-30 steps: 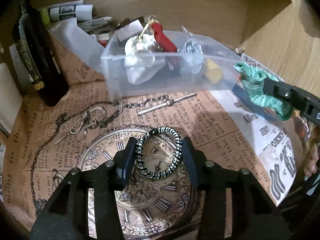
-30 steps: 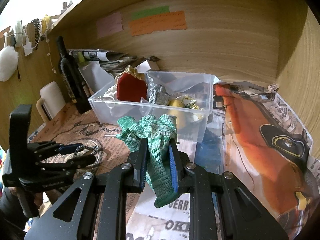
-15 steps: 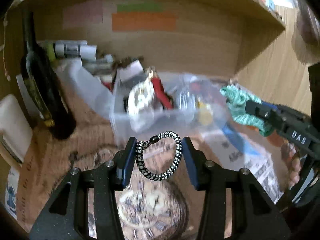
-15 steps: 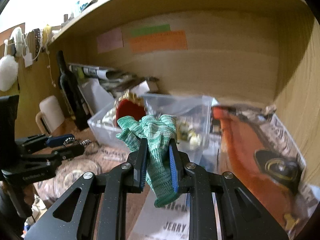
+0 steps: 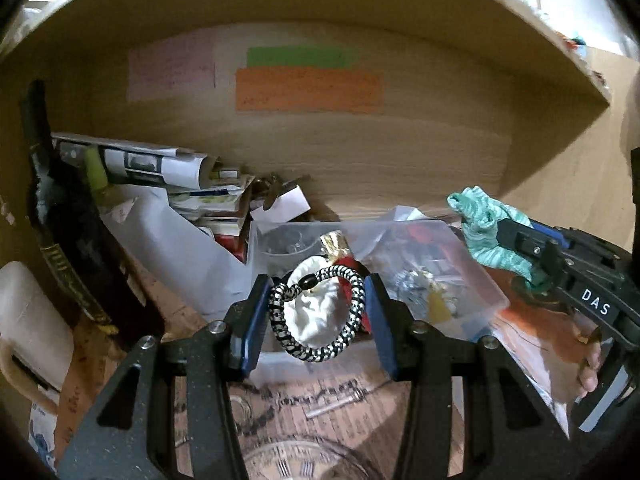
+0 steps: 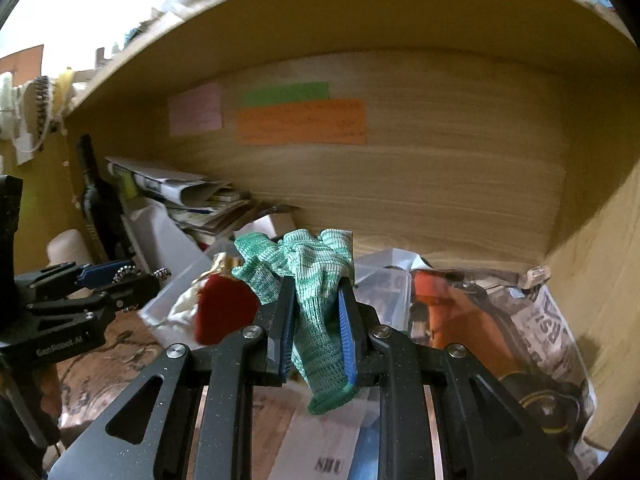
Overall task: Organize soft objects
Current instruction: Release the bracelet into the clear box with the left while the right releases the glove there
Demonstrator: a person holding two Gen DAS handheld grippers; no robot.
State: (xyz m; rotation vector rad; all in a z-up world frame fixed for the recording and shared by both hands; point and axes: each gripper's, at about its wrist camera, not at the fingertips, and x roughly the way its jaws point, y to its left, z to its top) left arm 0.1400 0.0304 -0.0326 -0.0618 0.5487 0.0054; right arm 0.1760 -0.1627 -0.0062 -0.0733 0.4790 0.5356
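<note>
My left gripper (image 5: 316,300) is shut on a black-and-white braided bracelet (image 5: 352,320) and holds it in the air at the near edge of a clear plastic bin (image 5: 484,280). The bin holds a white cloth (image 5: 316,312), a red item and small shiny things. My right gripper (image 6: 316,292) is shut on a green knit glove (image 6: 316,280), raised in front of the bin's right part. In the left wrist view the glove (image 5: 484,232) and right gripper (image 5: 516,240) sit at the right. In the right wrist view the left gripper (image 6: 132,276) is at the left.
A dark wine bottle (image 5: 68,232) stands at the left with a white mug (image 5: 28,320) beside it. Rolled newspapers and books (image 5: 168,176) lie behind the bin. Printed paper (image 6: 480,320) covers the shelf floor. The wooden back wall carries coloured notes (image 5: 308,88).
Both grippers have risen and moved toward the bin, each still holding its item. The bracelet now hangs at the bin's near edge; the glove is higher and closer to the bin.
</note>
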